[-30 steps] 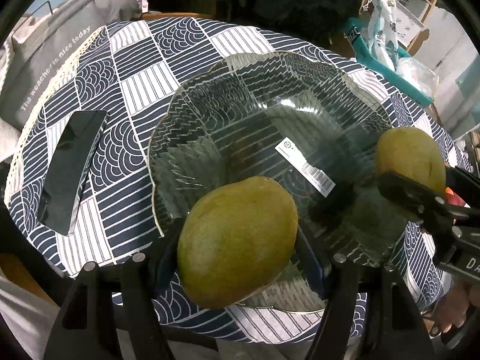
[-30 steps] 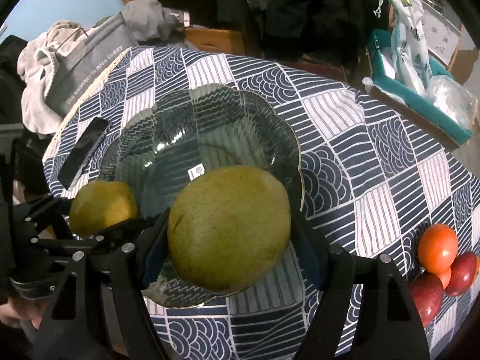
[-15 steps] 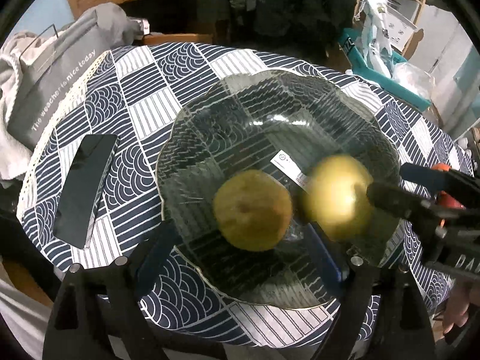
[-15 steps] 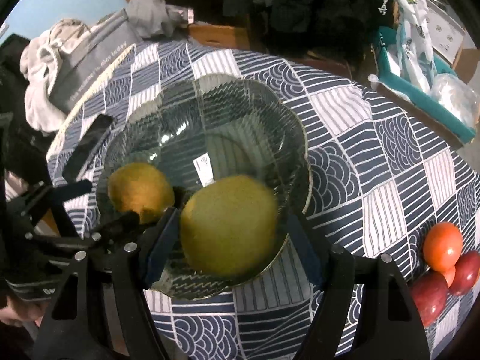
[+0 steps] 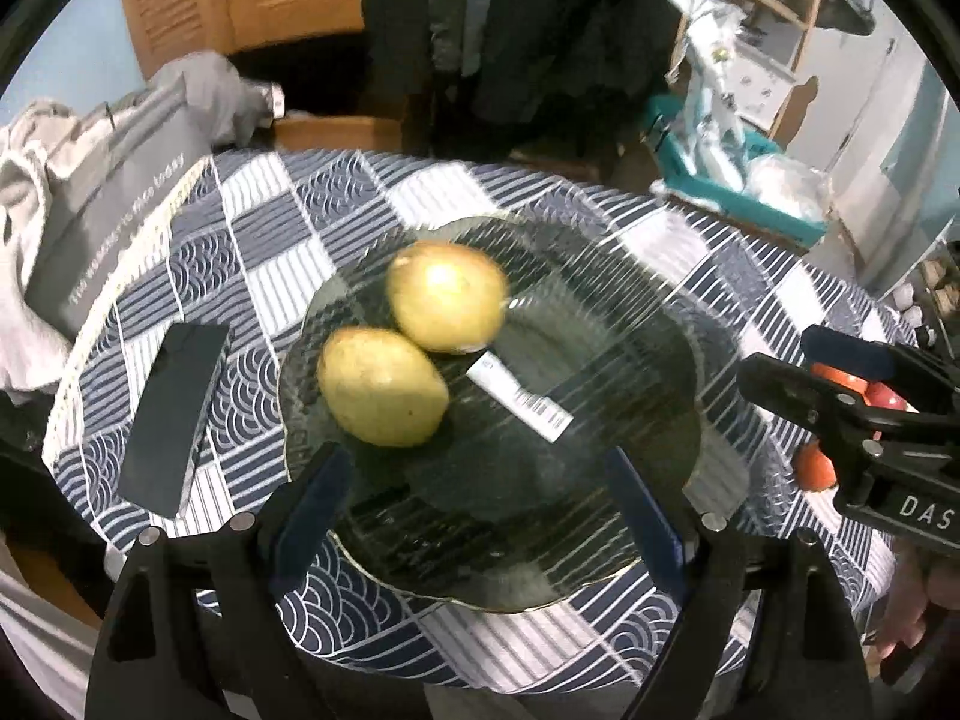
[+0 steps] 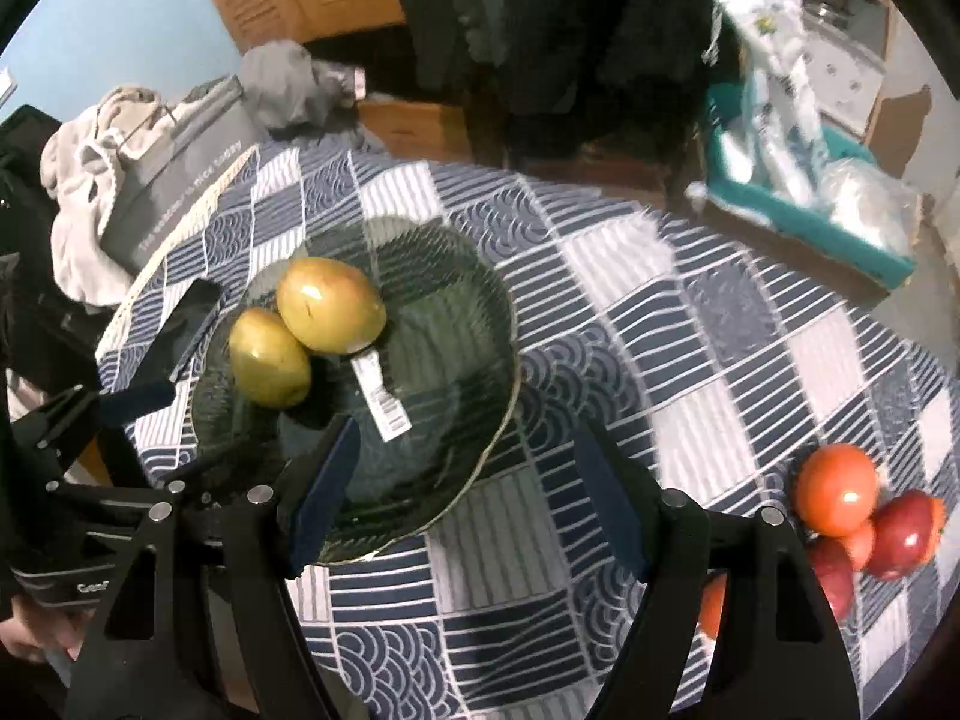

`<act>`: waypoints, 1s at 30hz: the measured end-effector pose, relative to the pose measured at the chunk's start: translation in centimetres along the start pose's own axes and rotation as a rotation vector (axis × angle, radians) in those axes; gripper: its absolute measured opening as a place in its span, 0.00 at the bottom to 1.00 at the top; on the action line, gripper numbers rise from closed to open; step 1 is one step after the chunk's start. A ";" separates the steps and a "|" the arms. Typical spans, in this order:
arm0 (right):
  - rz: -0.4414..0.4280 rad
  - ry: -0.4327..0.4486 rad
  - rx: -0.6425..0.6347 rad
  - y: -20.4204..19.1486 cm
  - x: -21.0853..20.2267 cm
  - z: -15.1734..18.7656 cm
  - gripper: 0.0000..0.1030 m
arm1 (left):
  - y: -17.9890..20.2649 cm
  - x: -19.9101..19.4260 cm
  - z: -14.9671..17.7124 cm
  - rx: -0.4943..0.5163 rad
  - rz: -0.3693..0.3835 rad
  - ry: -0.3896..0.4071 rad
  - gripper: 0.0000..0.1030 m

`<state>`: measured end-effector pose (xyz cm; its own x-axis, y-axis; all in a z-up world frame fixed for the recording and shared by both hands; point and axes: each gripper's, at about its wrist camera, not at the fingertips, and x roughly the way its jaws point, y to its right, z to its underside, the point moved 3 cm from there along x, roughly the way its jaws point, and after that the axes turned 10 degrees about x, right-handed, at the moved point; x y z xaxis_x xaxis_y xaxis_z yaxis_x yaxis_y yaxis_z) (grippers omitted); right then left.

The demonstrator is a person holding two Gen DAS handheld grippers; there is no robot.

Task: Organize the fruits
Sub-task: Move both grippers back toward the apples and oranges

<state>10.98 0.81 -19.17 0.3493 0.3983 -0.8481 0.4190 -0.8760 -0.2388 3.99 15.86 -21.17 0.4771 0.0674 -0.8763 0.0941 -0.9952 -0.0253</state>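
Observation:
Two yellow-green mangoes lie side by side, touching, in a clear glass plate (image 5: 648, 360) on the patterned tablecloth: one nearer (image 5: 381, 387) (image 6: 270, 357), one farther (image 5: 447, 297) (image 6: 330, 306). The plate also shows in the right wrist view (image 6: 456, 324). My left gripper (image 5: 474, 510) is open and empty above the plate's near rim. My right gripper (image 6: 462, 498) is open and empty, above the plate's right edge. A cluster of red and orange fruits (image 6: 840, 489) lies on the cloth at the right.
A black phone (image 5: 174, 420) lies left of the plate. A grey bag (image 5: 114, 210) and clothes sit at the table's far left edge. A teal tray with plastic bags (image 6: 810, 180) stands beyond the table. A barcode sticker (image 5: 519, 396) is on the plate.
Both grippers opened and let go of their mangoes, which now rest together in the plate. Both grippers have drawn back and up from the plate.

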 end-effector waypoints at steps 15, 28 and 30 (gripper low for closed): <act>0.073 0.201 0.029 3.1 -8.5 -0.8 0.73 | 4.9 -5.5 -2.5 0.086 0.044 0.151 0.86; 0.126 0.349 0.048 6.5 -15.5 0.3 0.73 | 8.6 -10.2 -4.0 0.117 0.103 0.271 0.86; 0.134 0.363 0.046 6.9 -16.2 0.6 0.73 | 9.2 -10.9 -4.3 0.127 0.103 0.291 0.86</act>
<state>7.66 -11.83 -7.34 0.6758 0.3425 -0.6527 0.3145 -0.9348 -0.1648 3.42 6.30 -9.84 0.7100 -0.0352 -0.7033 -0.0685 -0.9975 -0.0192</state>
